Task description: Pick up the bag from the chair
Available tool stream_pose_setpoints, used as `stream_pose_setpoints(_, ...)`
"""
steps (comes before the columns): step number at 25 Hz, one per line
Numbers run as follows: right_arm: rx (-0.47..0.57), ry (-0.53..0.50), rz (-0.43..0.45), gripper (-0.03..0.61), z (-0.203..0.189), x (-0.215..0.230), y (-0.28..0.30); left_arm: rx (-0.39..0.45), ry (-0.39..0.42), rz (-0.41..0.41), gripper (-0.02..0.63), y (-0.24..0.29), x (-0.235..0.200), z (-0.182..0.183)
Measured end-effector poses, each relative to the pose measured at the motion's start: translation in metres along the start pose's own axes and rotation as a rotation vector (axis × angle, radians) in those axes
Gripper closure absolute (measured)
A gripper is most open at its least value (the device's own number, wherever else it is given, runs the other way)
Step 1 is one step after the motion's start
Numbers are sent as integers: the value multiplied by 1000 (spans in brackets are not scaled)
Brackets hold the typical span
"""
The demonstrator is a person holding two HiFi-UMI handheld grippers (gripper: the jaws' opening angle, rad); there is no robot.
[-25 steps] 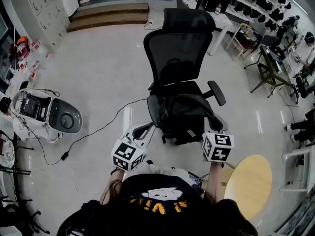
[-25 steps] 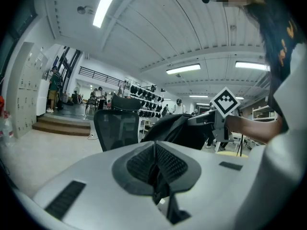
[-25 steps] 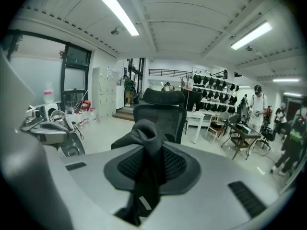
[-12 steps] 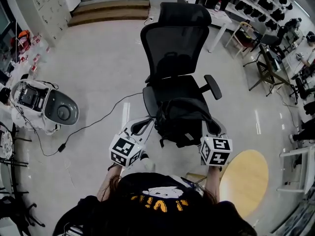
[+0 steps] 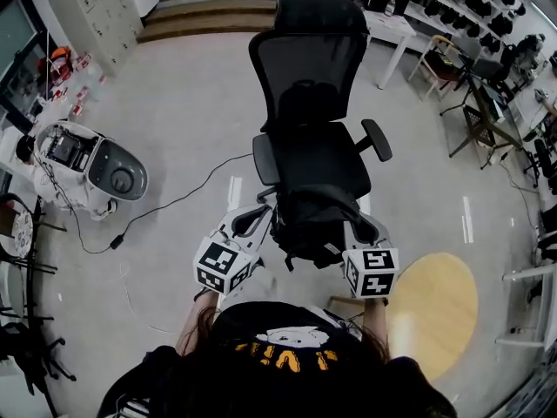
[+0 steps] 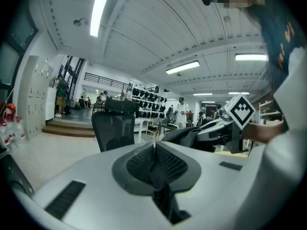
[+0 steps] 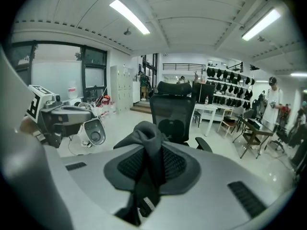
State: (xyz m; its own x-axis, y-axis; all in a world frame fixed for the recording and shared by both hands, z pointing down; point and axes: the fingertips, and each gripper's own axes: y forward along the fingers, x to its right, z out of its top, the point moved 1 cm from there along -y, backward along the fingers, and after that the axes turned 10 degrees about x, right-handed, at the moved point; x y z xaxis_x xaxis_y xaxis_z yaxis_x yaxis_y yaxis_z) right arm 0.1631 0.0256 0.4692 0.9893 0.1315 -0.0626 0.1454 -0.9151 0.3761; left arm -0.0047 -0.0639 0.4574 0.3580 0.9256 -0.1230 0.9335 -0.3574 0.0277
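One black bag (image 5: 318,225) sits at the front edge of the seat (image 5: 318,159) of one black mesh office chair (image 5: 309,77), on the seat's 6 o'clock side and overhanging it toward the person; whether it rests on the seat or hangs clear of it I cannot tell. One armrest (image 5: 376,139) stands at the seat's 3 o'clock, and a second armrest (image 5: 265,159) at its 9 o'clock.

Two grippers flank the bag, each carrying one marker cube. The left gripper (image 5: 261,219) is at the bag's 9 o'clock, its tips just beside the bag's edge; in its own view its two jaws are pressed together (image 6: 154,145), with nothing plainly visible between them. The right gripper (image 5: 361,226) is at the bag's 3 o'clock; its two jaws are clamped on one dark fabric strap (image 7: 148,138) of the bag, which bunches up above the pads.

On the floor there is one round wooden top (image 5: 435,312) at the bag's 4 o'clock; one white machine (image 5: 91,168) lies well apart at 10 o'clock; one dark cable (image 5: 165,220) runs between the machine and the chair.
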Motion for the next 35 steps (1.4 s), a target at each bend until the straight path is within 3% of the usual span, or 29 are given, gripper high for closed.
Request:
stream_pose_setpoints(6, 2, -25, 72, 515, -27, -9, -40, 2, 0, 49, 600, -30, 57, -10)
stream_pose_setpoints(14, 7, -38, 159, 515, -53, -43, -71, 2, -1, 87, 600, -72, 98, -21)
stream_pose_setpoints(24, 0, -43, 217, 515, -75, -71, -110, 8, 11, 95, 600, -99, 139, -26)
stream_pose_setpoints(35, -32, -45, 244, 515, -93, -87, -128, -10, -9, 100, 600, -111, 155, -33)
